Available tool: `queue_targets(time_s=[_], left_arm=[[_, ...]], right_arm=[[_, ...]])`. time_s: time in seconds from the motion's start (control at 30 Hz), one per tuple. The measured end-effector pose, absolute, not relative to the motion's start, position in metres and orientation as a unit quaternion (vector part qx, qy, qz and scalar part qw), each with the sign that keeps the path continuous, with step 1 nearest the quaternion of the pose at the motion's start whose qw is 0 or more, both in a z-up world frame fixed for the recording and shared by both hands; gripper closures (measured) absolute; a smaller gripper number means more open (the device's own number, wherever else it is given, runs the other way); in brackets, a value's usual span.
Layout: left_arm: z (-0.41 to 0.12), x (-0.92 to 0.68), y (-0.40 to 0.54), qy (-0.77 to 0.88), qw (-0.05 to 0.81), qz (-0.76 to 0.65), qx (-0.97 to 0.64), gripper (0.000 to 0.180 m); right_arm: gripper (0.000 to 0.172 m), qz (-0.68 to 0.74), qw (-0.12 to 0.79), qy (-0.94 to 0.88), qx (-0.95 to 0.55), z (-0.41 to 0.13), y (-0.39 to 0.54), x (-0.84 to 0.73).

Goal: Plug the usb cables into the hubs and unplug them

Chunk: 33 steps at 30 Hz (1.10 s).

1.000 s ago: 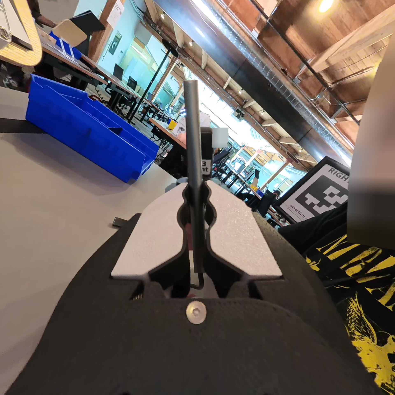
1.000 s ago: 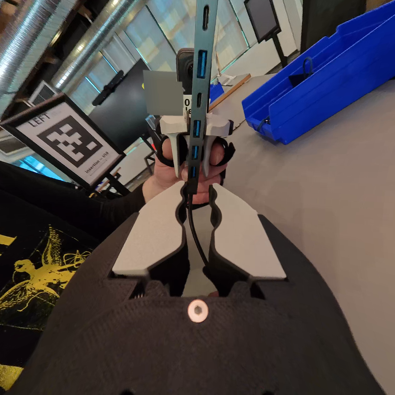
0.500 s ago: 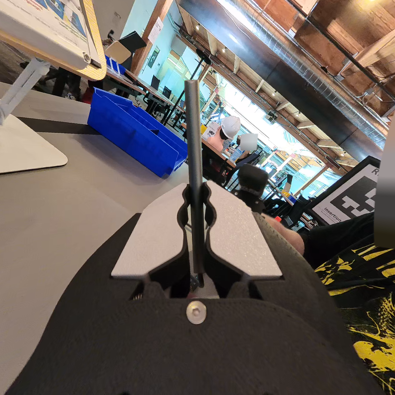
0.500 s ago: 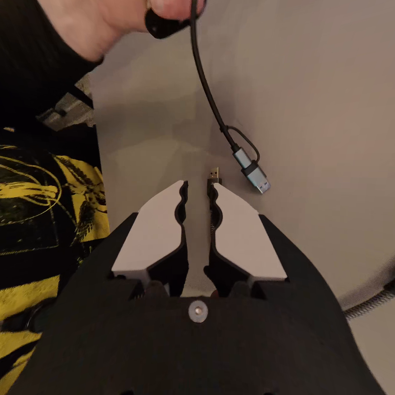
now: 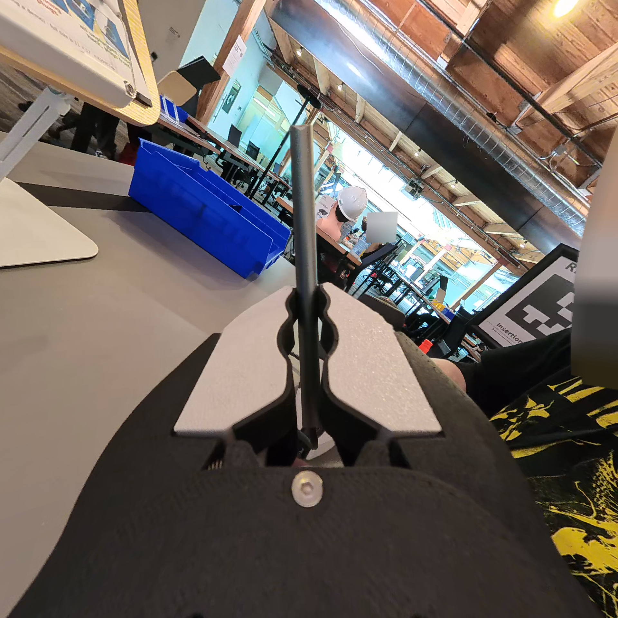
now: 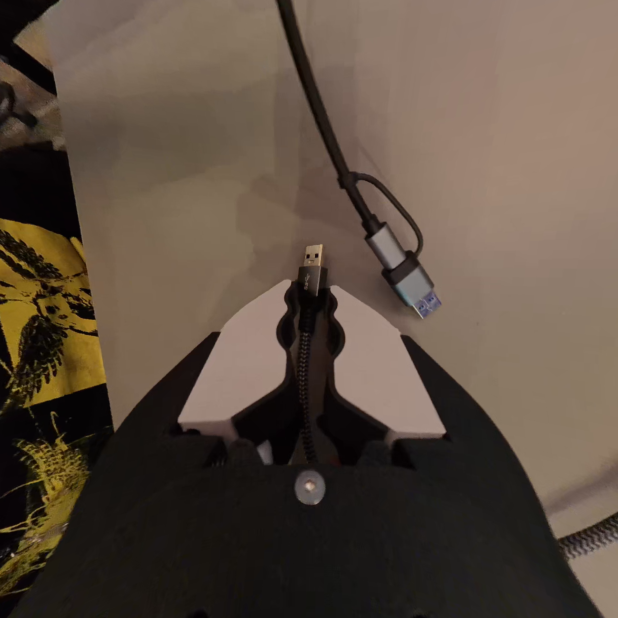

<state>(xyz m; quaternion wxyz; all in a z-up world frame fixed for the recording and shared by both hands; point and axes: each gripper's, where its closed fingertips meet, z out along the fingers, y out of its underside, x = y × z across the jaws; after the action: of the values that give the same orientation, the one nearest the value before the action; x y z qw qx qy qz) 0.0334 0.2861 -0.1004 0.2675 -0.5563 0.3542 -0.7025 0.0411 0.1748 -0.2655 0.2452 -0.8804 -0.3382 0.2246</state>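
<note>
The right gripper (image 6: 309, 291) has left the hub (image 5: 302, 214), swung down to the table (image 6: 200, 167) and closed on the braided cable's plug (image 6: 312, 274), which half a second ago lay loose beside its right finger. The left gripper's (image 5: 307, 294) view has panned off the right gripper.

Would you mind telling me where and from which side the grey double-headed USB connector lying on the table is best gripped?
Probably on the wide grey metal shell just behind its blue-tongued tip, coming from above with the pads on its two long sides. It lies flat on the table, pointing lower right, and the thin loop beside the narrower shell would get in the way higher up.
</note>
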Motion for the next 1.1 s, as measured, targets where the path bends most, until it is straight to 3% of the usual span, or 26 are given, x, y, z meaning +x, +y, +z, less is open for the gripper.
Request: queue_targets(time_s=[0.3, 0.53, 0.67, 1.1], left_arm=[[-0.103, 0.032, 0.284, 0.363, 0.264, -0.7, -0.555, 0.169], [-0.098, 0.034, 0.273, 0.379, 0.248, -0.717, -0.53, 0.17], [-0.089, 0.035, 0.261, 0.395, 0.237, -0.732, -0.502, 0.17], [-0.099, 0.042, 0.253, 0.427, 0.223, -0.715, -0.507, 0.17]], right_arm=[[0.164, 0.136, 0.297, -0.422, -0.846, -0.253, 0.176, 0.038], [0.166, 0.229, 0.388, -0.386, -0.805, -0.153, 0.194, 0.055], [0.167, 0.295, 0.384, -0.398, -0.779, -0.114, 0.205, 0.057], [0.166, 0.274, 0.285, -0.461, -0.794, -0.148, 0.221, 0.056]])
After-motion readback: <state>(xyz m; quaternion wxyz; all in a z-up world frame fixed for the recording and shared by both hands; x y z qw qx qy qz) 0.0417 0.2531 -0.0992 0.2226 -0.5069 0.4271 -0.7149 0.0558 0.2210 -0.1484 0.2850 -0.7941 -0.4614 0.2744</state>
